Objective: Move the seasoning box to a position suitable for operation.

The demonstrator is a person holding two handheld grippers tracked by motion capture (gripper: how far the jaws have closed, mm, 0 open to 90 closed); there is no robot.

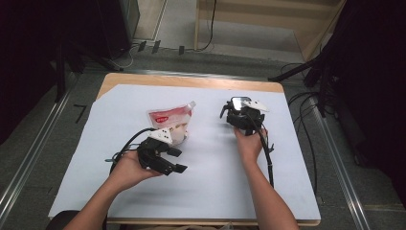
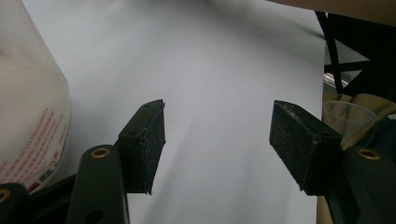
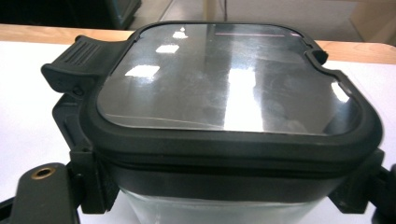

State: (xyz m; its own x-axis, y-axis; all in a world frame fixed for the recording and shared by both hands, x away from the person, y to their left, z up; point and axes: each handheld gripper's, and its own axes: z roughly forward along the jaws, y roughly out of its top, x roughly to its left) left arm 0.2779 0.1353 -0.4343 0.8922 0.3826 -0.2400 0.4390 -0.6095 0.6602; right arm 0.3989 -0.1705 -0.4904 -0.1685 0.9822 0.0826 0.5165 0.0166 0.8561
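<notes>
Container [image 3: 229, 116] is being clamped by right gripper [image 1: 243, 115] jaws; left gripper [image 1: 165, 158] is idling released near pouch [image 1: 171, 122].

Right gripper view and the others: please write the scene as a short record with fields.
surface: table covered by a white sheet
left claw: open, nothing between the jaws, white sheet below
pouch: white and red, with a corner spout, beside the left claw
right claw: jaws on both sides of the container
container: clear body, black-framed lid with a glossy top and a latch
person: one hand on each claw
</notes>
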